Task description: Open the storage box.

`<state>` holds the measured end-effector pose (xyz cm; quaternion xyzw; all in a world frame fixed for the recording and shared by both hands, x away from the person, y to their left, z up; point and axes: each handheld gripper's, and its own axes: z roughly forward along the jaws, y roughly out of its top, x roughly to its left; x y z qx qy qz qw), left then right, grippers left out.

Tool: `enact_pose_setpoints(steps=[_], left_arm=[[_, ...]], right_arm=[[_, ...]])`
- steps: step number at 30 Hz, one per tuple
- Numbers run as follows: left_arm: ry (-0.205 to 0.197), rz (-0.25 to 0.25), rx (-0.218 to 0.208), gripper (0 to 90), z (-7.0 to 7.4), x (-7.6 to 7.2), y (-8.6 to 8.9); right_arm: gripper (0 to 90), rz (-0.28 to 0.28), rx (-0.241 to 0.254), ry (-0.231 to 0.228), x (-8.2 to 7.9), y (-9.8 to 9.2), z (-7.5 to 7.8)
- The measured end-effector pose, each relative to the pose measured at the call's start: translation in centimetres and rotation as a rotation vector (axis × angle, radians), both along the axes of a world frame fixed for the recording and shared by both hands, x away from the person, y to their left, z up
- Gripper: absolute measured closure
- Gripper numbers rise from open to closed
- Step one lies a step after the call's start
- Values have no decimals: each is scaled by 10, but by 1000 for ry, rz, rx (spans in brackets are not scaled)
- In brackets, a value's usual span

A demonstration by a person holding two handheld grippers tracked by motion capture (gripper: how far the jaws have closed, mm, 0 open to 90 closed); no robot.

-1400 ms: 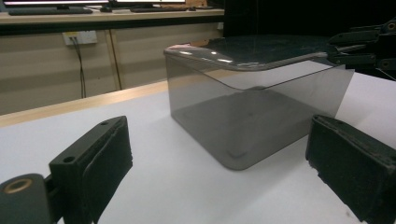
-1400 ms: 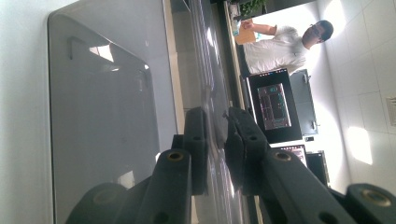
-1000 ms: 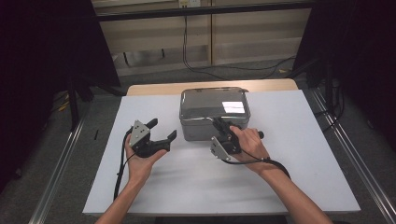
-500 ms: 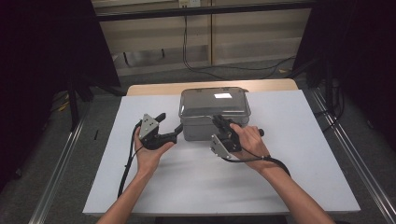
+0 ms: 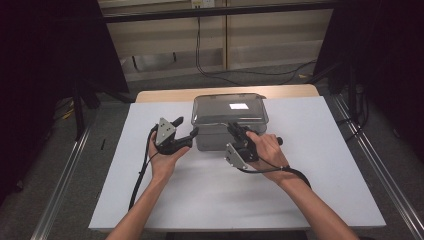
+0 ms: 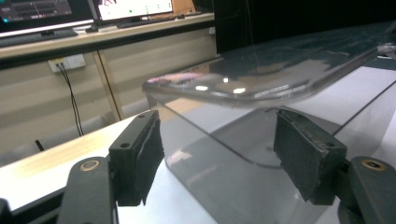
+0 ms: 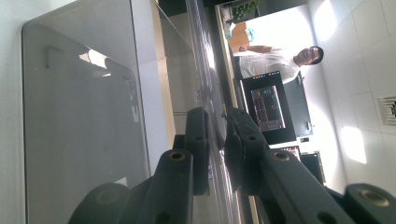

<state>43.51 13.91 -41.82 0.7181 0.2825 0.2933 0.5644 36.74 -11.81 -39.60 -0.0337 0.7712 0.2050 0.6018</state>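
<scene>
Clear plastic box at the far middle of the white table, lid on top. Left gripper just beside the box's left front corner, jaws spread wide; in the left gripper view that corner stands between the two pads, touching neither. Right gripper at the box's front edge, turned on its side, jaws pressed nearly together, pinching the lid's thin rim. Monitors and a standing person well behind the box.
</scene>
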Motion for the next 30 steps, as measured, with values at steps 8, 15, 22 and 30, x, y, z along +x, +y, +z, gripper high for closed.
enact_pose_setpoints(steps=[8,15,22,30], left_arm=[[-5,-5,-37,433,-1,4,-3],[-28,3,-26,432,-2,6,-3],[-27,-2,-35,462,-5,9,-4],[-22,-3,-18,488,-3,9,-6]], right_arm=[[793,0,0,4,0,0,0],[791,3,3,7,0,0,0],[779,3,7,13,1,0,-1],[589,-23,82,45,8,-8,0]])
